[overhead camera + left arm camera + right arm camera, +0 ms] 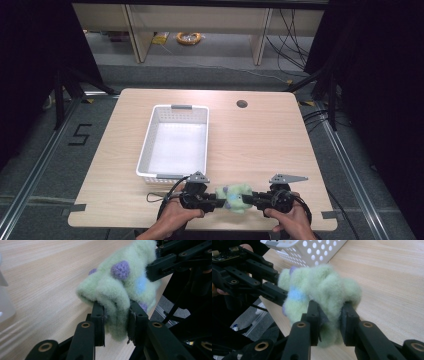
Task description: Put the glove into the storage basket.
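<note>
A fuzzy pale-green cloth (pixel 235 196) with purple and blue dots is bunched up between both grippers, just above the front edge of the wooden table (pixel 250 140). My left gripper (pixel 115 315) is shut on one fold of the cloth (pixel 117 287), the jaws pinching it from both sides. From the opposite side my right gripper (pixel 329 315) is shut on another fold of the cloth (pixel 322 287). In the high view the left gripper (pixel 216 201) and right gripper (pixel 252 200) point at each other, a hand behind each.
A white perforated basket (pixel 150 140) stands on the table just behind the left gripper, and nothing shows inside it. A round cable hole (pixel 242 104) sits at the table's far right. Metal rails and dark floor surround the table.
</note>
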Available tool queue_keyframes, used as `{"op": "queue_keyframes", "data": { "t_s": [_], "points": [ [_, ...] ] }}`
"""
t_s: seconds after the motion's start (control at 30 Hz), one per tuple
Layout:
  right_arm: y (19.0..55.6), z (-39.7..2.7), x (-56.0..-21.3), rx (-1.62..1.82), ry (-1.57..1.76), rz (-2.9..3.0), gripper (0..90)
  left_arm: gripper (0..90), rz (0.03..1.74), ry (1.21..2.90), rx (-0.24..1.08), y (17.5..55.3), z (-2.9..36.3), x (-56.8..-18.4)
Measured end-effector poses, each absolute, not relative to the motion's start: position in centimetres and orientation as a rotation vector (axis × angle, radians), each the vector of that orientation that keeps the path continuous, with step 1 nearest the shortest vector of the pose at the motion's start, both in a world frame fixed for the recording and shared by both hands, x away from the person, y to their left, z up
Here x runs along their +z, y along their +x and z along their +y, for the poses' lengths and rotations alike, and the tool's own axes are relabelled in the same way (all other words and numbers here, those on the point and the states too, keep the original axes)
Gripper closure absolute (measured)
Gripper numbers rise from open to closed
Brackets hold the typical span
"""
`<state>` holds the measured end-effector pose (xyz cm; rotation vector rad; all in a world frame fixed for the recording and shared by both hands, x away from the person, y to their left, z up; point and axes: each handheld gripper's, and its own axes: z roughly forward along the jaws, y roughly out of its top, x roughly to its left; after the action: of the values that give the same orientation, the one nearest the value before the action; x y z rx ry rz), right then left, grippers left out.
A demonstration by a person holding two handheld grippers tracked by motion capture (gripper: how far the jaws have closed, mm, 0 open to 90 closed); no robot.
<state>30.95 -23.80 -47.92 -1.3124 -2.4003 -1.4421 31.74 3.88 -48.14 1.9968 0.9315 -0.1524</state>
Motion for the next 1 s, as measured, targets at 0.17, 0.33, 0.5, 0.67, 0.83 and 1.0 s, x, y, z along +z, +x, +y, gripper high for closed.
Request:
{"op": "queue_keyframes", "data": {
  "t_s": [0.17, 0.33, 0.5, 0.67, 0.83, 1.0],
  "points": [
    [30.4, -23.3, -47.0, -1.450, -1.303, -2.347, 73.2, 69.8, 0.911, 1.995, -0.151, 31.7, 4.5, -47.3],
    [30.8, -22.9, -46.4, -1.456, -1.286, -2.388, 73.3, 69.7, 0.899, 1.993, -0.143, 31.9, 5.1, -46.7],
    [30.9, -22.3, -45.5, -1.487, -1.263, -2.379, 73.3, 69.5, 0.902, 1.980, -0.131, 32.2, 5.8, -45.8],
    [31.3, -21.6, -44.1, -1.495, -1.232, -2.370, 73.3, 69.4, 0.887, 1.995, -0.084, 32.3, 6.5, -44.1],
    [32.1, -20.8, -42.5, -1.519, -1.191, -2.414, 73.2, 69.3, 0.890, 1.990, -0.072, 32.8, 7.5, -42.8],
    [33.0, -19.7, -41.3, -1.518, -1.172, -2.420, 73.3, 69.2, 0.919, 1.976, -0.074, 33.5, 8.7, -41.6]
  ]
}}
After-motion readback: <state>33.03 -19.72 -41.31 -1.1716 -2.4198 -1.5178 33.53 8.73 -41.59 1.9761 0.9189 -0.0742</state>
